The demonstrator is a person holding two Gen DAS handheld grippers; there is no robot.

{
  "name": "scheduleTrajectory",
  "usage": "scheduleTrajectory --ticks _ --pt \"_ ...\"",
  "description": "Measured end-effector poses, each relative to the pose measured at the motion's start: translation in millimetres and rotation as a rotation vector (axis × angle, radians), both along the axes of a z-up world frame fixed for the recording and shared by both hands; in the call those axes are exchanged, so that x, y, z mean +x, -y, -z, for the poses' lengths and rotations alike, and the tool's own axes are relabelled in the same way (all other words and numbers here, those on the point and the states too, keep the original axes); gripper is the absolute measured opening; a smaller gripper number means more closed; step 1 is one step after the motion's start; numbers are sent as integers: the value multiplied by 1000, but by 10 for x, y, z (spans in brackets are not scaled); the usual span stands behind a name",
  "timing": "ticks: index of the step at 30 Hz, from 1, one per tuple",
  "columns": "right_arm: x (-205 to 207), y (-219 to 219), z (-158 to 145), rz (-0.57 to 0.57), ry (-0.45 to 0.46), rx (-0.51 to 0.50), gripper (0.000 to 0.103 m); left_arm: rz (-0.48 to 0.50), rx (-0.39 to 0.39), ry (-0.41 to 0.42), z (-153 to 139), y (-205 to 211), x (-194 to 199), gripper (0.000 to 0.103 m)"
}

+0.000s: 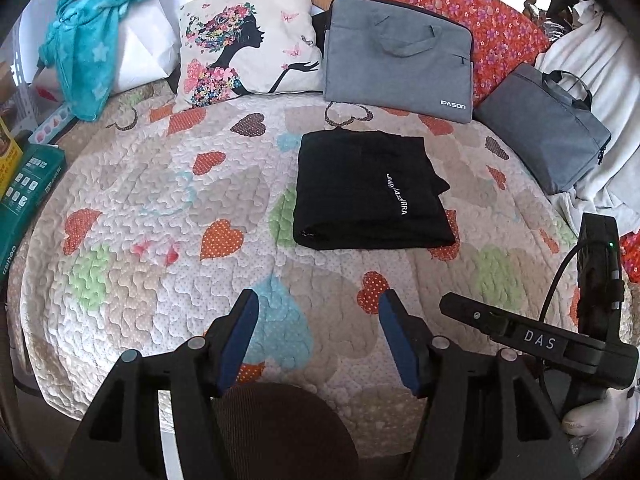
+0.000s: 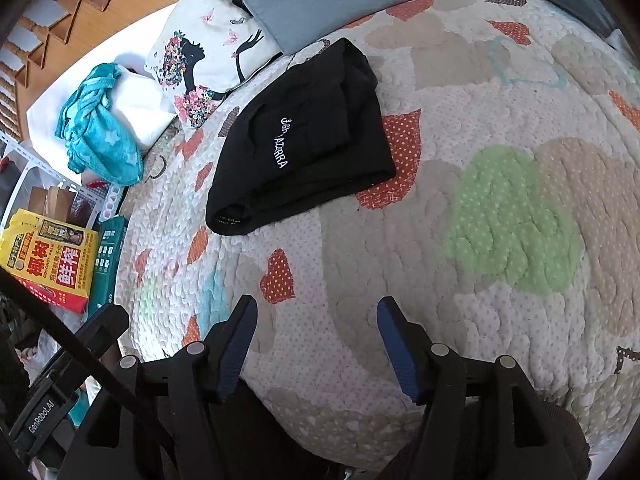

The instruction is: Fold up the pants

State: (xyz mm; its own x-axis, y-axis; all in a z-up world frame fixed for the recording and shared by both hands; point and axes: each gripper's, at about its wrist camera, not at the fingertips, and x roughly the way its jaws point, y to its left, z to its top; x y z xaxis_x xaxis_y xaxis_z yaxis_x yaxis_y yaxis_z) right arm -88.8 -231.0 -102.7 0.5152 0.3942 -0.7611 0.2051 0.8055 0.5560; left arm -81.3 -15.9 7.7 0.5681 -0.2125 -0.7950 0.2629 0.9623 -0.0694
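Note:
The black pants point(image 1: 360, 192) with white lettering lie folded in a flat rectangle on the heart-patterned quilt point(image 1: 160, 208). They also show in the right wrist view point(image 2: 308, 140), up and left of centre. My left gripper point(image 1: 318, 304) is open and empty, held above the quilt well in front of the pants. My right gripper point(image 2: 316, 308) is open and empty, also short of the pants. The right gripper's body shows in the left wrist view point(image 1: 560, 336) at the lower right.
A printed pillow point(image 1: 248, 36), a grey laptop bag point(image 1: 400, 56) and a second grey bag point(image 1: 548, 128) lie behind the pants. A teal blanket point(image 1: 96, 32) sits at the back left. Boxes point(image 2: 52, 260) stand beside the bed's left edge.

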Motion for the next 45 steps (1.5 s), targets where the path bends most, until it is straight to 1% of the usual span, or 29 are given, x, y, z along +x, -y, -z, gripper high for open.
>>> scheduleTrajectory --ticks 9,13,17,19,20,22,23,24,25,26,28,30,32,33,34,35,36,38,39,41,42,44,45 --pt "7 -3 31 9 -14 12 69 -5 4 -35 51 -16 38 62" --pt "8 18 30 18 -16 13 69 -2 5 -27 41 -29 18 62" --pt "-35 28 -17 28 -6 14 69 -8 -3 -10 -26 -49 -95 62" --pt "-70 21 -70 30 5 1 69 -19 -15 16 -101 -95 -173 62" --pt "-87 17 -93 29 10 -8 69 -34 -29 46 -174 -144 -236 62" --pt "-138 -14 -183 16 23 -72 69 -60 -67 103 -306 -251 -335 62" --pt "-156 -19 -218 9 27 -99 69 -79 -102 150 -419 -345 -412 62" --pt "-192 -31 -296 1 36 -147 69 -89 -121 177 -490 -407 -448 62" --pt "-221 -37 -360 -6 47 -176 69 -106 -144 214 -583 -485 -499 69" --pt "-259 -35 -441 -17 65 -201 69 -123 -165 247 -685 -568 -524 82" --pt "-326 12 -653 -22 104 -230 69 -164 -188 309 -870 -705 -540 92" --pt "-336 66 -891 -5 149 -247 69 -188 -181 368 -1056 -781 -492 95" --pt "-292 122 -1127 21 199 -274 69 -187 -185 392 -1177 -797 -365 103" --pt "-243 153 -1251 42 226 -293 70 -185 -199 396 -1219 -803 -283 103" --pt "-186 192 -1349 61 254 -295 74 -183 -222 390 -1255 -793 -135 103" --pt "-108 254 -1424 79 283 -274 83 -184 -238 380 -1265 -783 -21 103" --pt "-28 296 -1455 89 290 -249 89 -185 -254 367 -1256 -767 109 103" --pt "204 393 -1415 91 263 -187 89 -203 -270 322 -1151 -700 428 103" --pt "368 441 -1328 78 236 -143 89 -206 -275 301 -1068 -653 581 103" --pt "606 484 -1157 65 189 -118 89 -196 -284 236 -804 -519 924 103" --pt "771 512 -996 58 149 -120 88 -179 -290 194 -653 -450 1075 103" --pt "995 567 -751 52 98 -103 86 -141 -294 82 -275 -300 1426 103" --pt "1097 609 -631 56 76 -84 86 -132 -286 39 -103 -239 1564 103"
